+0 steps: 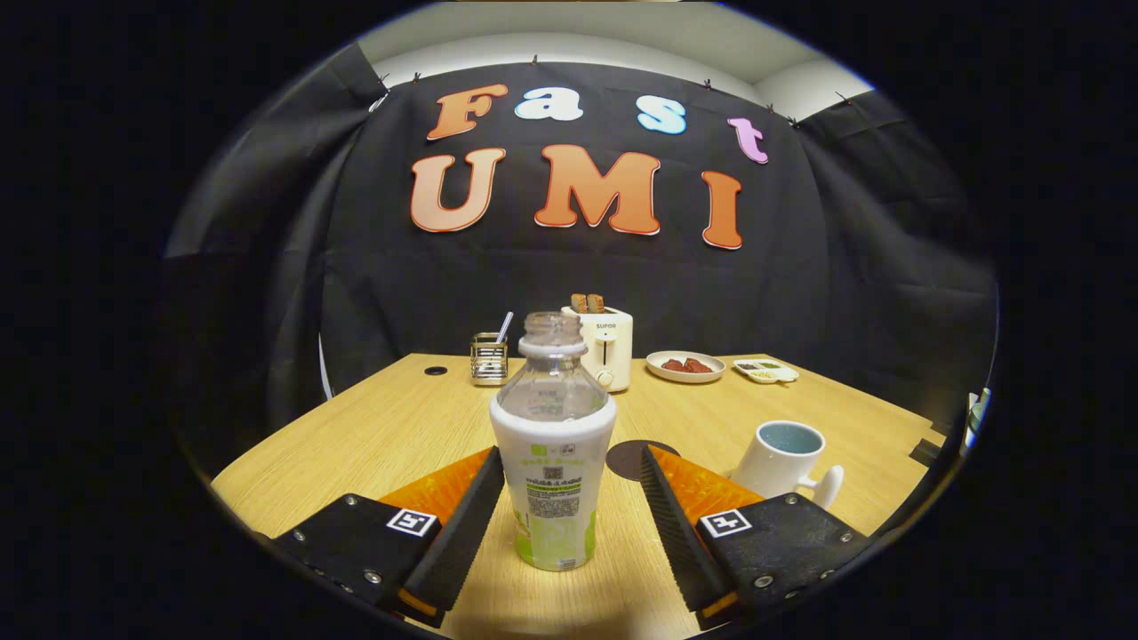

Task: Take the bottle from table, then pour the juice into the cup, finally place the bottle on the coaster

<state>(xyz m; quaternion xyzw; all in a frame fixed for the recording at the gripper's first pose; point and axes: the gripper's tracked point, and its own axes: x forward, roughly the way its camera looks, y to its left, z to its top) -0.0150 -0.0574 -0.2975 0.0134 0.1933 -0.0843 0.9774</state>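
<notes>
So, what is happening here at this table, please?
A person is holding a two-finger gripper and lining it up on an uncapped bottle that stands upright on the wooden table. The bottle sits between the open fingers; one finger is at or very near its side, the other has a clear gap, so it is not gripped yet. Just beyond the bottle lies a dark round coaster, and a white cup stands beside that. Nothing is poured yet, as far as I can see.
</notes>
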